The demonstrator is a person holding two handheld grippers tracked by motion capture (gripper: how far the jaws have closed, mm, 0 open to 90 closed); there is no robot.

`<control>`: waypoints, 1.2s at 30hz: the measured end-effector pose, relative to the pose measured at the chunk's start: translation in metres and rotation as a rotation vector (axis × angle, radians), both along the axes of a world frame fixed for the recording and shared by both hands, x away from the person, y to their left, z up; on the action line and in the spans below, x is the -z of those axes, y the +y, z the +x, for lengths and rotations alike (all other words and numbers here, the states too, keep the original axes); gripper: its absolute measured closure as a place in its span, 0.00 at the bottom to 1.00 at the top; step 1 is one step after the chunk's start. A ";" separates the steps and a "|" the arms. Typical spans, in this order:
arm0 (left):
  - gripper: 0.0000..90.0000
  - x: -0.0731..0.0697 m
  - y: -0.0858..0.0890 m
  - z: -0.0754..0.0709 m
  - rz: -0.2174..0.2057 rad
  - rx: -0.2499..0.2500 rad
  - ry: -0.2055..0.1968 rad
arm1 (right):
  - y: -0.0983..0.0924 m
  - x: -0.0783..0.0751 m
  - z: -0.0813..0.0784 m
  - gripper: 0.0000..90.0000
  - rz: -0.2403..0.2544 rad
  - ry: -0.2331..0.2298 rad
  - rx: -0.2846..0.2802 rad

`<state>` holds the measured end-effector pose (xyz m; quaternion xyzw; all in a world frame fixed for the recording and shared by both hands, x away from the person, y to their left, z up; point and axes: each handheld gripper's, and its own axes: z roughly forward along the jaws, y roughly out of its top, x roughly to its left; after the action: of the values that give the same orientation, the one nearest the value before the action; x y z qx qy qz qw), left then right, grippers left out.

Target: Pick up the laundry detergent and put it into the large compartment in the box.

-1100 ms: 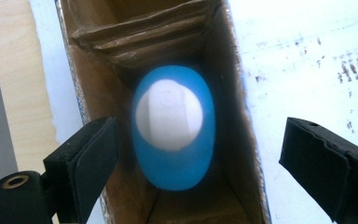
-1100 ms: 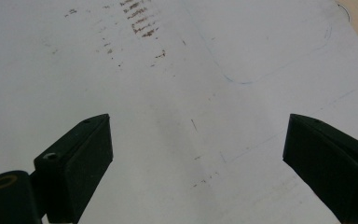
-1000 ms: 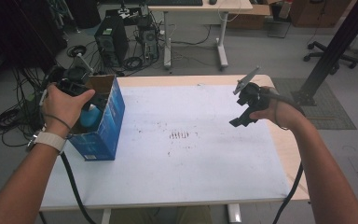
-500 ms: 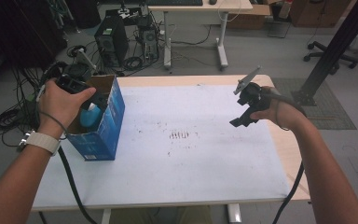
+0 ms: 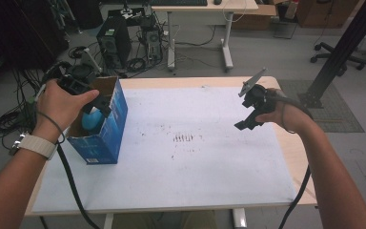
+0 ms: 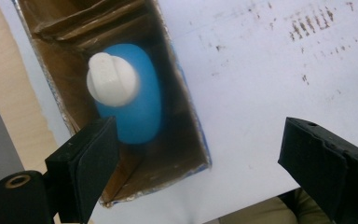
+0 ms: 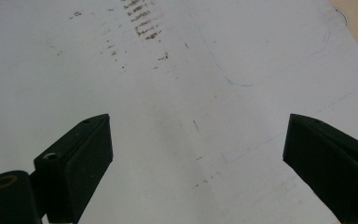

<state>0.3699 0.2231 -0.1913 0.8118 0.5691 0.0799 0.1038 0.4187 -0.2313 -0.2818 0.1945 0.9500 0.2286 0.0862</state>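
So my left gripper (image 5: 106, 106) is hanging right over the open top of the blue cardboard box (image 5: 106, 138), which stands upright at the left edge of the white paper-covered surface (image 5: 195, 176). Down inside the box there's a light blue plastic bottle with a white screw cap (image 6: 129, 95), cap pointing up at me. In the left gripper view the bottle sits just beyond my left-hand finger (image 6: 93, 163), not between the two; the other finger is way out over the bare white sheet. Fingers are spread wide, nothing pinched, nothing touching the bottle or the box.

My right gripper (image 5: 248, 119) is well apart from all that, held above the right side of the surface, fingers also spread wide with nothing between them.

What's in the way: the box walls hem the bottle in on all sides, with brown flaps folded down inside at the far end.

The high view gives the whole layout, including the smudgy brown marks (image 5: 186, 138) mid-surface, but the bottle is just a blue sliver there. The left gripper view shows the cap properly. The right gripper view picks up a faint blue pen outline (image 7: 279, 60) on the paper.
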 end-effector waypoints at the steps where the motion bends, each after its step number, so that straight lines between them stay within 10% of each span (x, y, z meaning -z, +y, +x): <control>1: 0.14 -0.001 -0.001 -0.001 0.001 0.007 0.001 | 0.000 0.000 0.000 0.09 0.000 -0.001 -0.001; 36: 0.15 -0.009 -0.040 -0.026 0.003 0.274 0.050 | 0.003 0.000 -0.001 0.09 -0.001 0.001 -0.005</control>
<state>0.3436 0.1835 -0.1826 0.8838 0.4551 0.0457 0.0983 0.4180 -0.2287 -0.2815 0.1922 0.9506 0.2282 0.0855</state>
